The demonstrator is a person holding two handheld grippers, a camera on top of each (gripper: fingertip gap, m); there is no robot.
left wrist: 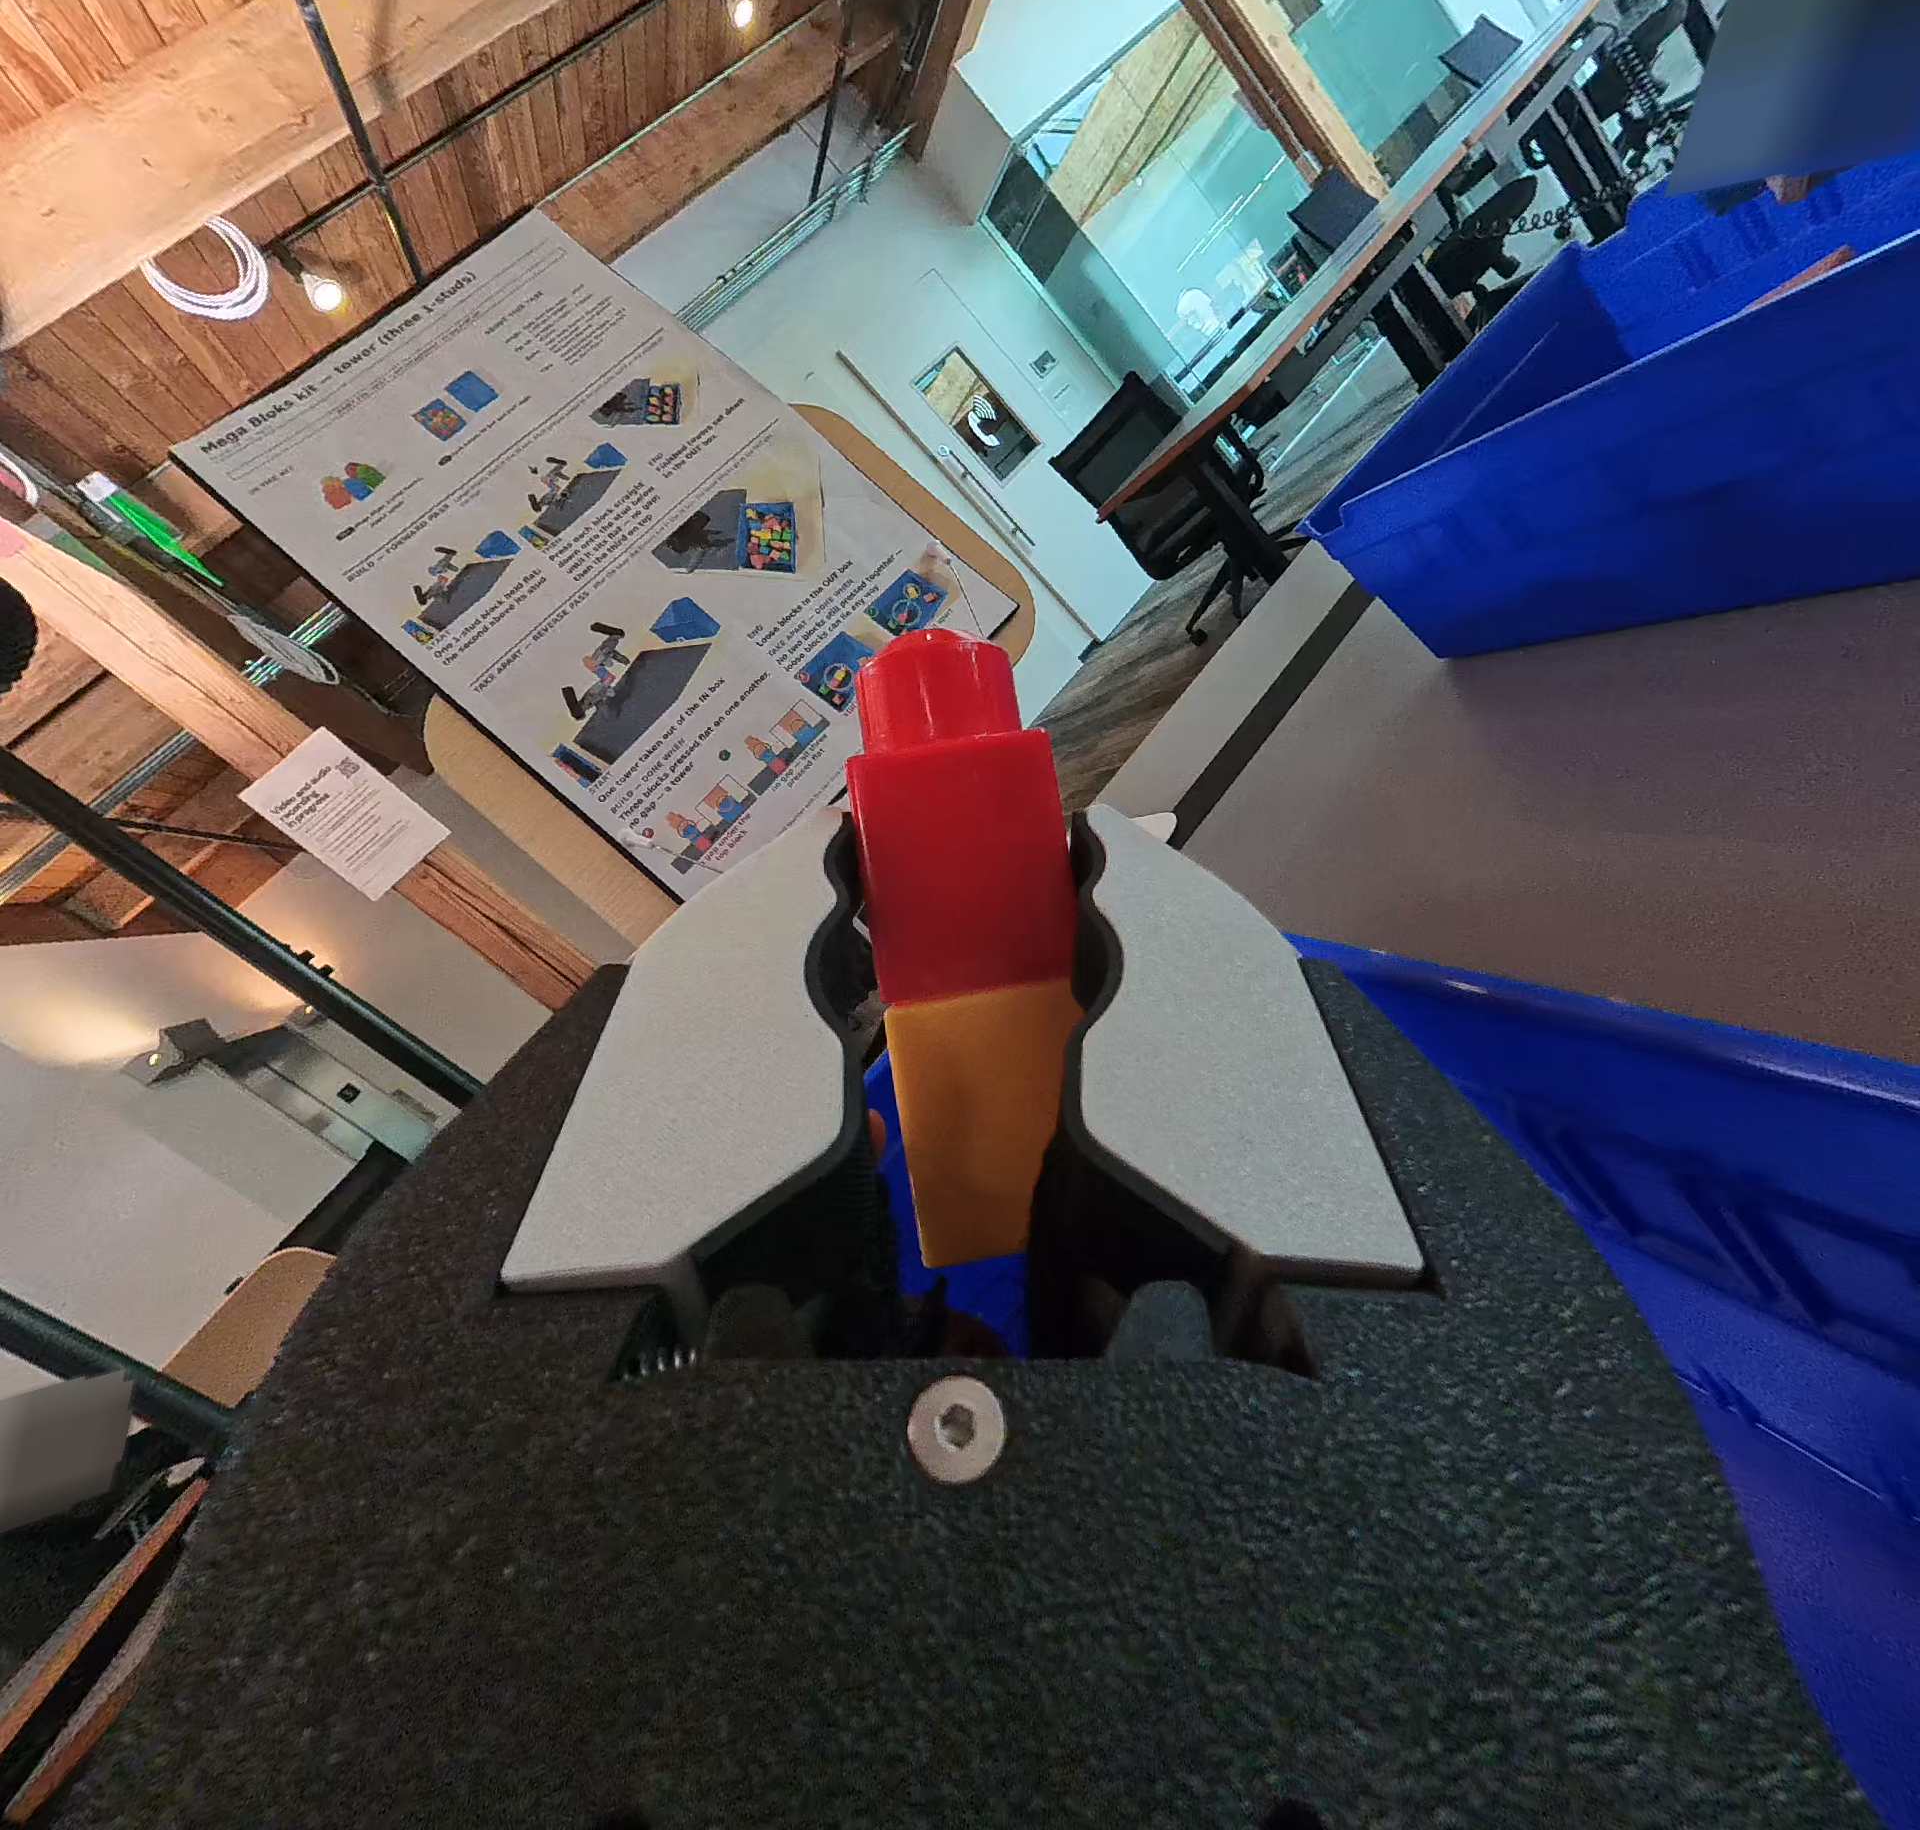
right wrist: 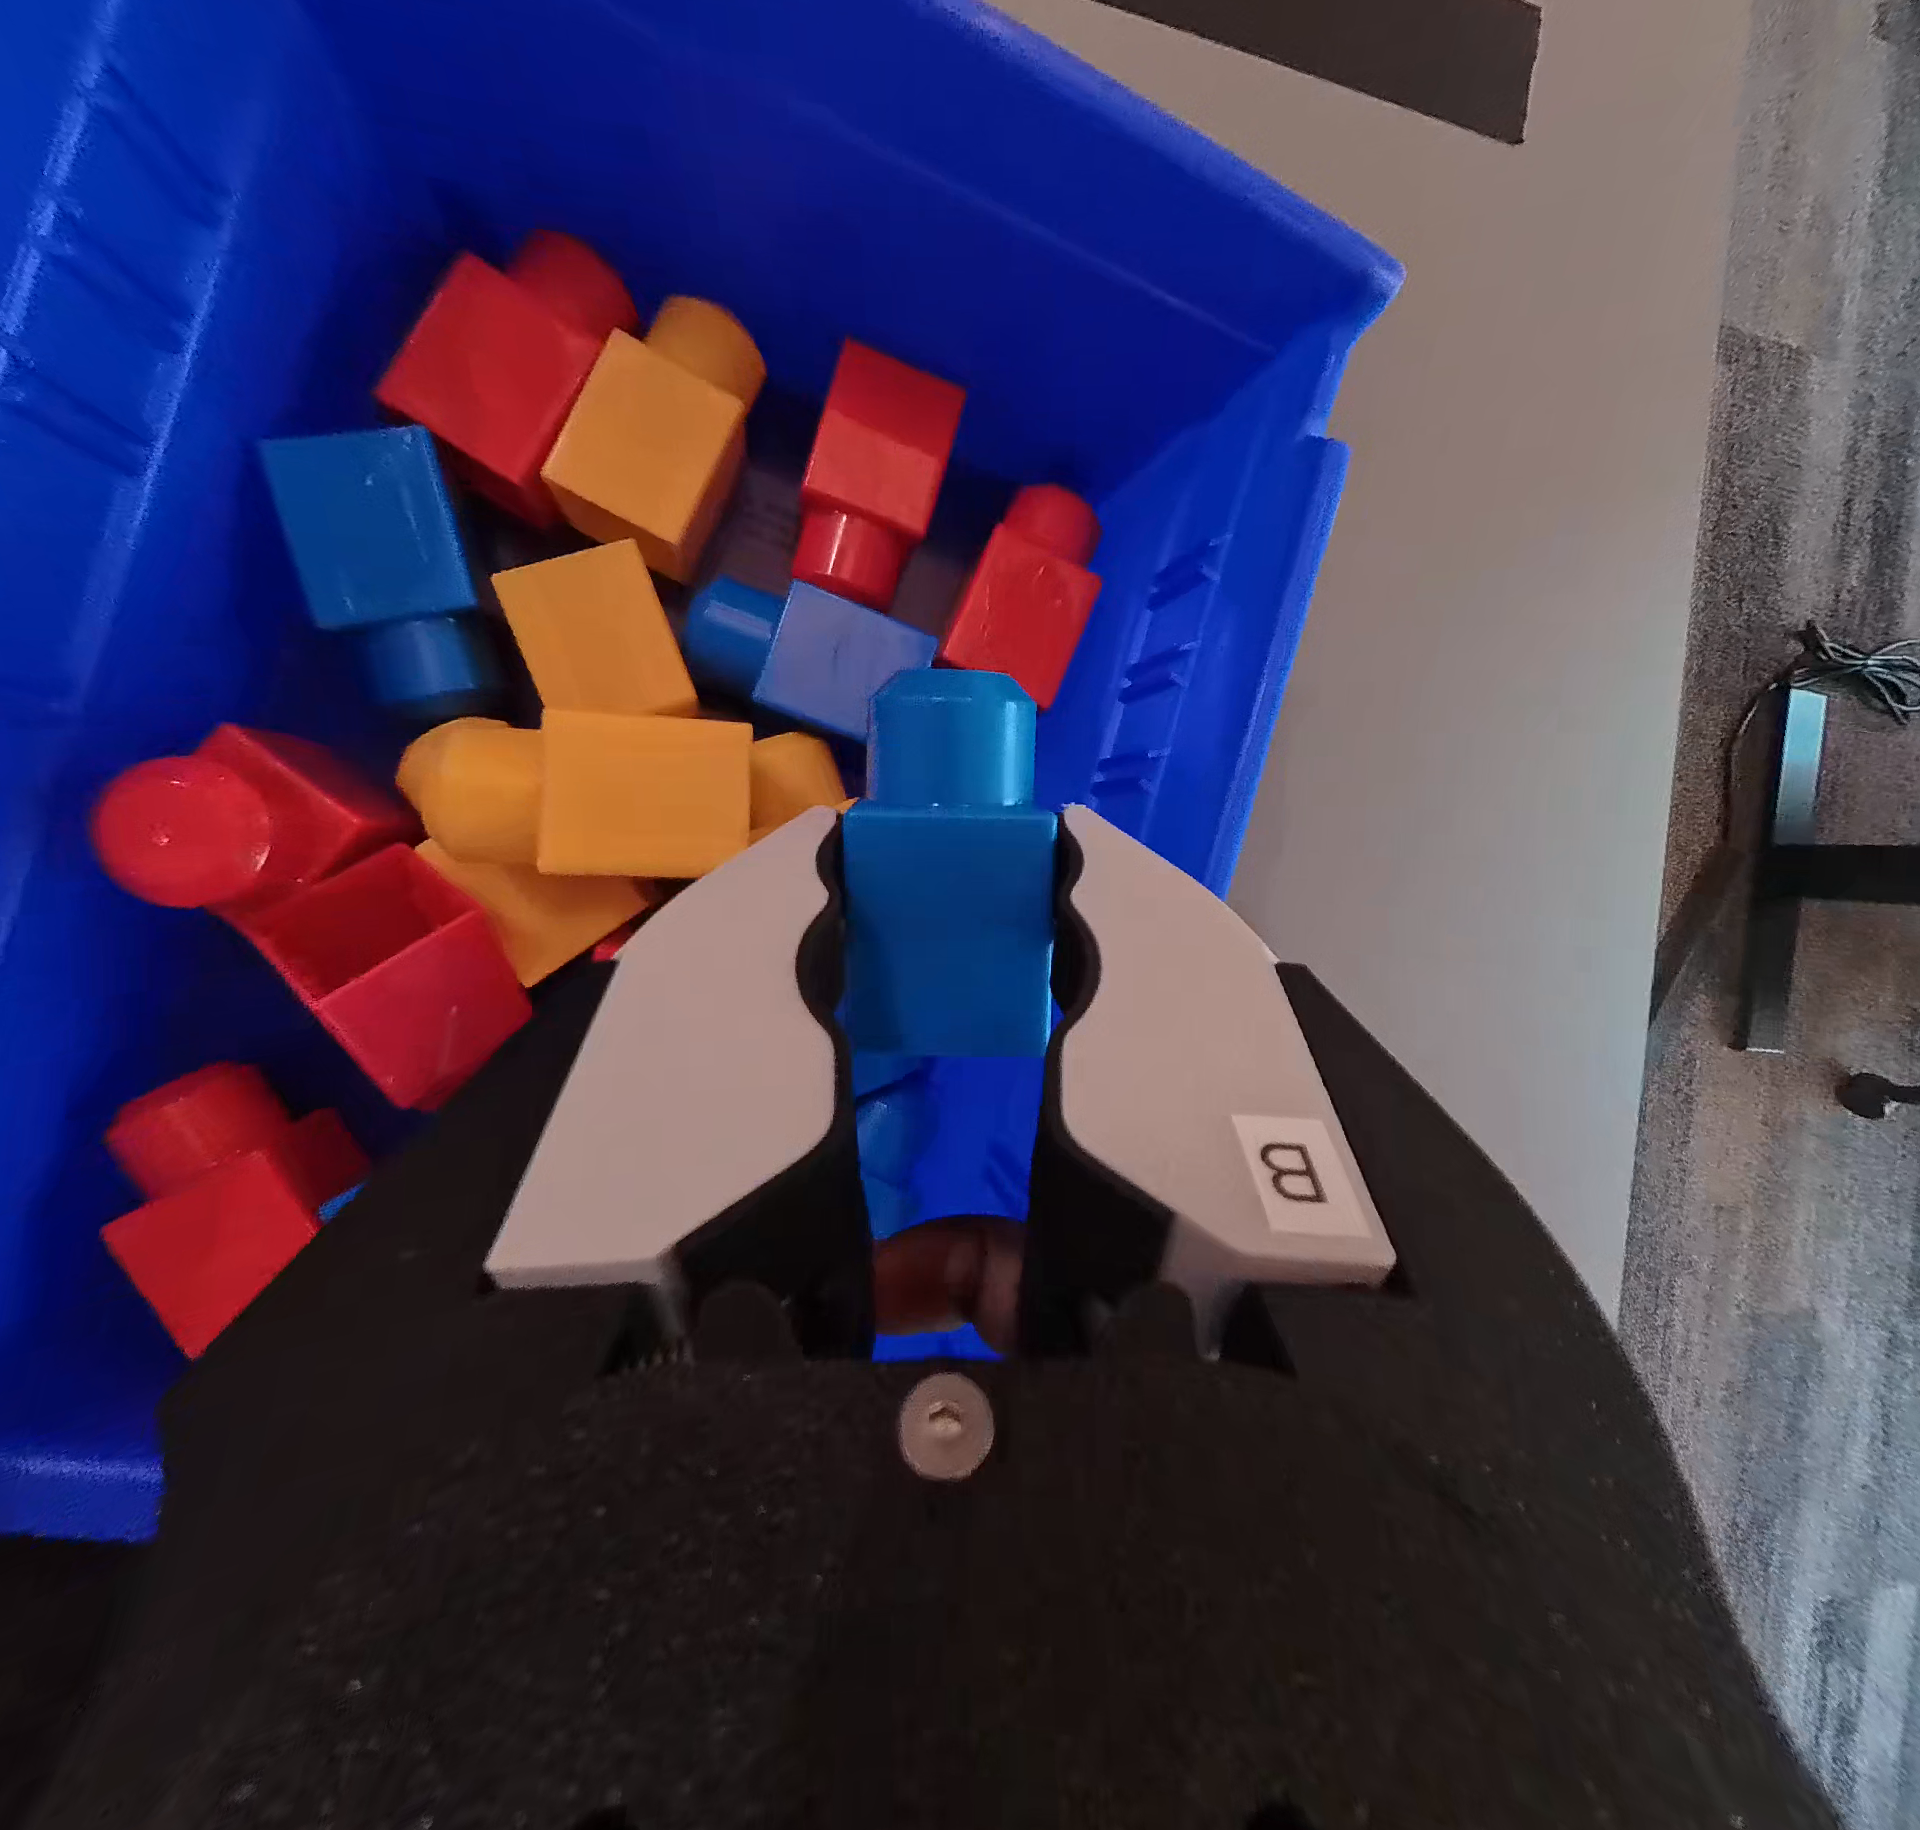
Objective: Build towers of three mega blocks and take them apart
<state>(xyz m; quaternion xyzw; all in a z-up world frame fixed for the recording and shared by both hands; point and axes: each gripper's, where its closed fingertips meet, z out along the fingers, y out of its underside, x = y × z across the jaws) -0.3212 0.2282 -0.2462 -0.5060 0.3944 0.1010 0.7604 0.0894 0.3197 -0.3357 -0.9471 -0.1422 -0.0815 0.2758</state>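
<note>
Mega blocks fill both wrist views, each gripper pinching its own piece above the blue bins. In the left wrist view, an instruction poster (left wrist: 582,554) hangs tilted on the wood-panelled wall at far left, with a small paper notice (left wrist: 343,812) taped to a timber post below it. At centre, the left gripper (left wrist: 964,881) has its grey fingers (left wrist: 717,1074) pressed against a red block (left wrist: 961,866) that is joined end to end with an orange block (left wrist: 971,1126); the red stud points away from the camera, and the orange piece runs back between the jaws toward the gripper body. To the right, a grey tabletop (left wrist: 1558,824) carries a blue bin (left wrist: 1621,492) at the far side, and the rim of a nearer blue bin (left wrist: 1662,1157) shows beside the gripper. In the right wrist view, a blue bin (right wrist: 727,118) takes up the left and centre, holding a loose heap of single-stud blocks: red blocks (right wrist: 883,450) along the far and left sides, orange blocks (right wrist: 644,793) in the middle, and blue blocks (right wrist: 364,523) among them, all lying at odd angles. Just right of the heap, the right gripper (right wrist: 948,892) clamps a blue block (right wrist: 951,928) by its flat sides, stud pointing forward, near the bin's right wall. A white sticker (right wrist: 1299,1172) sits on the right finger, and grey floor (right wrist: 1787,637) shows at far right.
</note>
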